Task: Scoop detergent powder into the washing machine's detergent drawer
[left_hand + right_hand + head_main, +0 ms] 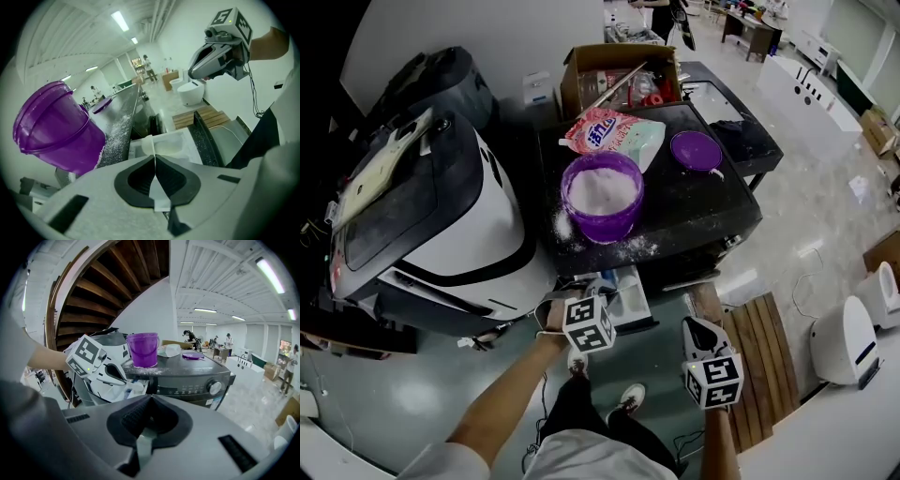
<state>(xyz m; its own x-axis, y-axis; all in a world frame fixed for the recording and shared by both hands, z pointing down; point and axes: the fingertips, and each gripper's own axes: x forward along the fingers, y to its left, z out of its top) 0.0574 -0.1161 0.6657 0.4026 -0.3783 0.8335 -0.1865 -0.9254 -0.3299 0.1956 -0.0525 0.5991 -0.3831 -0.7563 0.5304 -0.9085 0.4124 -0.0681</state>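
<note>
The detergent drawer (628,302) stands pulled out of the front of the dark washing machine (712,211), at its left corner. My left tongs (595,292) hang right over it. Their jaws are clenched on the thin handle of a white scoop (148,144), whose bowl sits just above the drawer's white tray. I cannot tell whether there is powder in the bowl.

At 12 o'clock from the drawer, up on the machine's lid, is the purple bucket (602,195), open and nearly full of white powder. Spilled powder (630,247) dusts the lid at the bucket's 5 and 8 o'clock. The bucket's purple lid (695,150) lies flat at 2 o'clock from it, apart. A detergent bag (614,131) lies at the bucket's 12 o'clock, touching its rim. Its blue characters on pink are not clear enough to read.

My right tongs (700,328) hover at 3 o'clock of the drawer, clear of the machine, jaws pressed together on nothing. From their view the control panel (190,390) shows a row of small labels and a knob, the print too small to read.

Beyond the bag sits an open cardboard box (619,66).
</note>
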